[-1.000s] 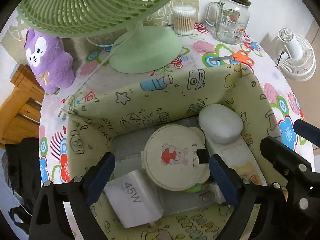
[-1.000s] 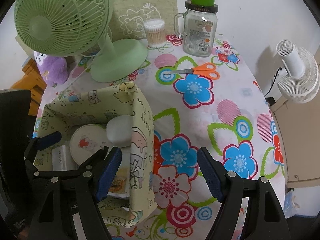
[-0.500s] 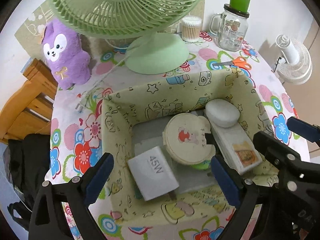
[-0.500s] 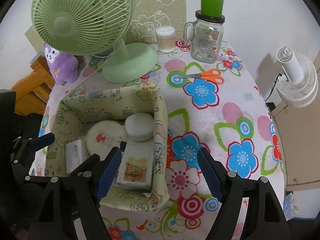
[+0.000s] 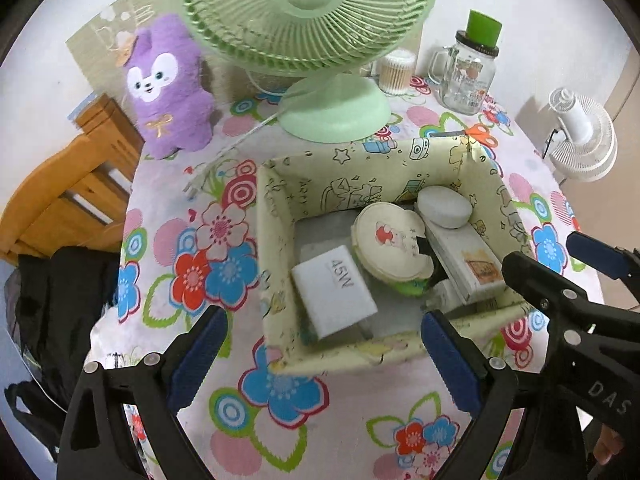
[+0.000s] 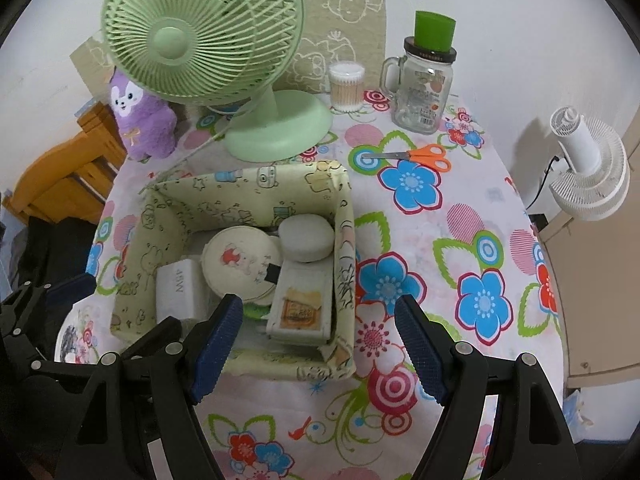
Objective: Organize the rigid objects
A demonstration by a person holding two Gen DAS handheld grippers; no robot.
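A pale green fabric storage box [image 5: 340, 360] [image 6: 256, 368] with cartoon prints stands on the flowered tablecloth. Inside lie a white 45W charger [image 5: 334, 290] [image 6: 178, 292], a round cream case with a bear picture [image 5: 390, 244] [image 6: 240, 260], a white oval case [image 5: 444, 206] [image 6: 306, 238] and a white flat box with a brown label [image 5: 468, 260] [image 6: 300, 304]. My left gripper [image 5: 324, 364] hangs open over the box's near wall, nothing between its fingers. My right gripper [image 6: 320, 348] is open above the box's near right corner, also empty.
A green desk fan [image 6: 256, 80] stands behind the box, with a purple plush toy [image 5: 168, 84] to its left. A cotton swab jar [image 6: 346, 86], a glass mug jar with green lid [image 6: 424, 80] and orange scissors [image 6: 424, 156] lie at the back. A white fan [image 6: 588, 168] stands off the table's right edge.
Both grippers have pulled back and up from the box, so the whole box and more tablecloth show. Both stay open and empty; the objects in the box have not moved.
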